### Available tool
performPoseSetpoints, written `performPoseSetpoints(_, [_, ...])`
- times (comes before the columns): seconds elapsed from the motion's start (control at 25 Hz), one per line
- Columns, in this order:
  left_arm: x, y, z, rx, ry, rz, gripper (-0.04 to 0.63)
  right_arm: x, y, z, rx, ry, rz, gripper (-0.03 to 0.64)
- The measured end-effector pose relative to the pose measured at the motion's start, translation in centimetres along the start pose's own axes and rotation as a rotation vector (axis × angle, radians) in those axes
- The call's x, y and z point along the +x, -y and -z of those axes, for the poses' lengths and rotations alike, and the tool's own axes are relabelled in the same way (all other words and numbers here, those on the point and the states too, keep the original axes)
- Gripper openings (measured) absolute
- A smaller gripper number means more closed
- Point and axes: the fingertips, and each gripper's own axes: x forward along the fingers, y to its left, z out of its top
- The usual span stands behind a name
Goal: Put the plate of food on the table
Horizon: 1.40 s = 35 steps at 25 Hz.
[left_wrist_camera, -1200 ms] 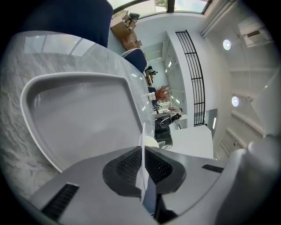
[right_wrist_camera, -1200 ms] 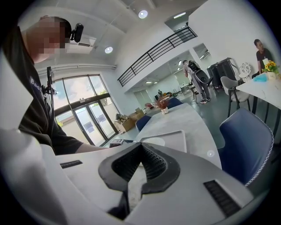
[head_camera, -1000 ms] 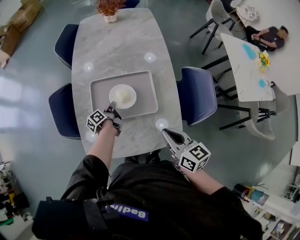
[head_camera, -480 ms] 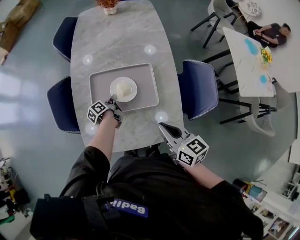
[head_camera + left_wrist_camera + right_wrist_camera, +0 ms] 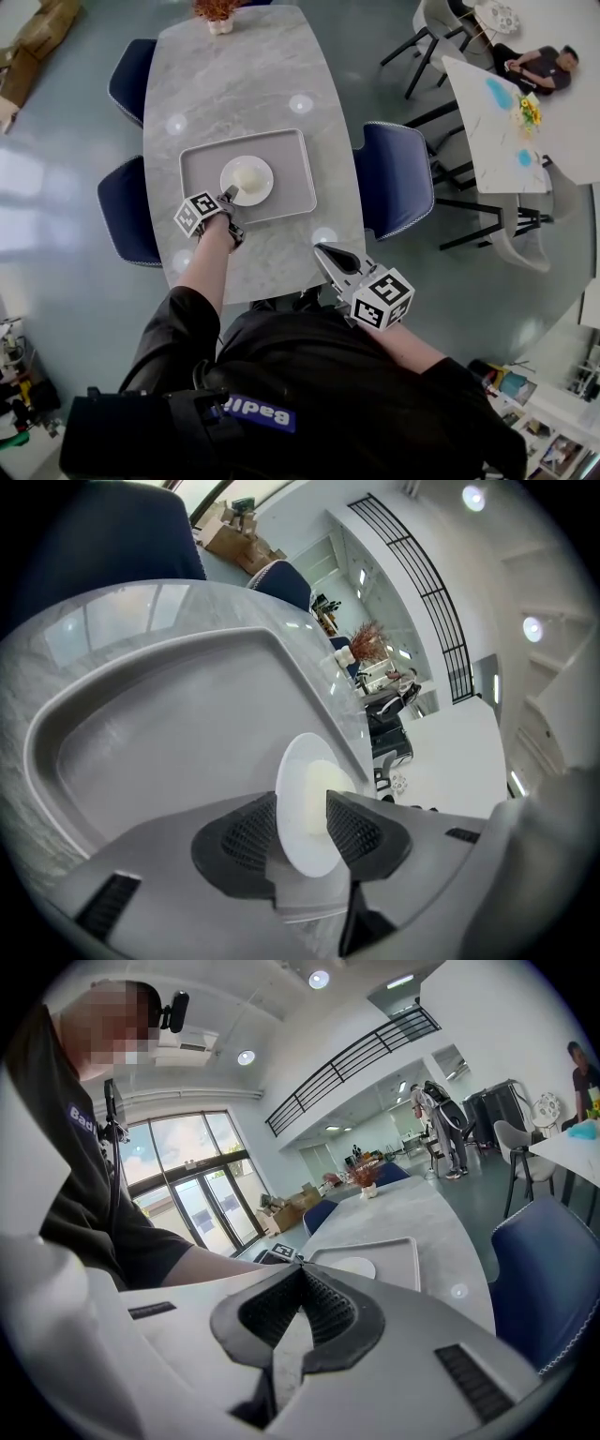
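Observation:
A white plate point(image 5: 247, 179) with a pale mound of food point(image 5: 248, 174) sits on a grey tray point(image 5: 291, 178) on the marble table point(image 5: 244, 84). My left gripper point(image 5: 228, 194) is at the plate's near-left rim. In the left gripper view the plate's rim point(image 5: 305, 808) stands between the jaws of the left gripper point(image 5: 302, 829). The jaws are opening, and a gap shows on the food side. My right gripper point(image 5: 322, 251) hovers over the table's near right edge. In the right gripper view its tips point(image 5: 300, 1269) meet, shut on nothing, with the tray point(image 5: 398, 1255) beyond.
Blue chairs stand at the table's right point(image 5: 394, 183) and left point(image 5: 122, 211), with another further back point(image 5: 129, 75). A potted plant point(image 5: 218, 14) sits at the far end. A second white table point(image 5: 506, 122) with a seated person point(image 5: 544, 70) is at the upper right.
The left gripper stays at the plate's near rim. Plate and tray lie where they were. The right gripper has drifted slightly left.

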Motion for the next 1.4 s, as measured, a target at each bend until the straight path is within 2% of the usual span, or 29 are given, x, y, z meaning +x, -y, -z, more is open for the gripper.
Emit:
performPoseSetpoints(0.24, [0.3,-0.5,1.3,0.066,-0.116,-0.086,0.189,-0.3,0.3,-0.1,-0.007,-0.006,0.014,0.011])
performPoseSetpoints(0.48, [-1.9,0.0,1.1,0.101,-0.077,-0.087,0.189,-1.1,-0.1,-0.8,-0.031,0.011,-0.001,0.011])
performPoseSetpoints(0.68, [-5.7,2.6,2.5,0.149,-0.058,-0.008,0.189,-1.1,-0.9,-1.6,-0.061,0.025,-0.033,0.011])
performPoseSetpoints(0.76, [-7.3,3.3,4.1,0.229,-0.080,0.016,0.189,-0.8,-1.2,-2.0,-0.078,0.032,-0.045,0.011])
performPoseSetpoints(0.84, [-9.0,3.6,6.0,0.344,-0.104,0.026,0.189,-0.5,-1.6,-2.4,-0.100,0.034,-0.058,0.011])
performPoseSetpoints(0.96, [-11.5,4.6,8.3,0.522,-0.095,0.065,0.187,-0.3,-2.4,-2.7,-0.135,0.033,-0.087,0.011])
performPoseSetpoints(1.2, [-14.9,8.6,11.5,0.860,-0.030,0.198,0.178,0.4,-3.0,-2.6,-0.171,0.034,-0.128,0.011])
performPoseSetpoints(1.36, [-17.0,12.2,13.8,1.055,-0.018,0.310,0.144,0.6,-3.8,-2.6,-0.182,0.037,-0.145,0.011])
performPoseSetpoints(1.4, [-17.6,13.1,14.2,1.102,-0.009,0.334,0.118,0.5,-4.0,-2.6,-0.187,0.038,-0.149,0.011])
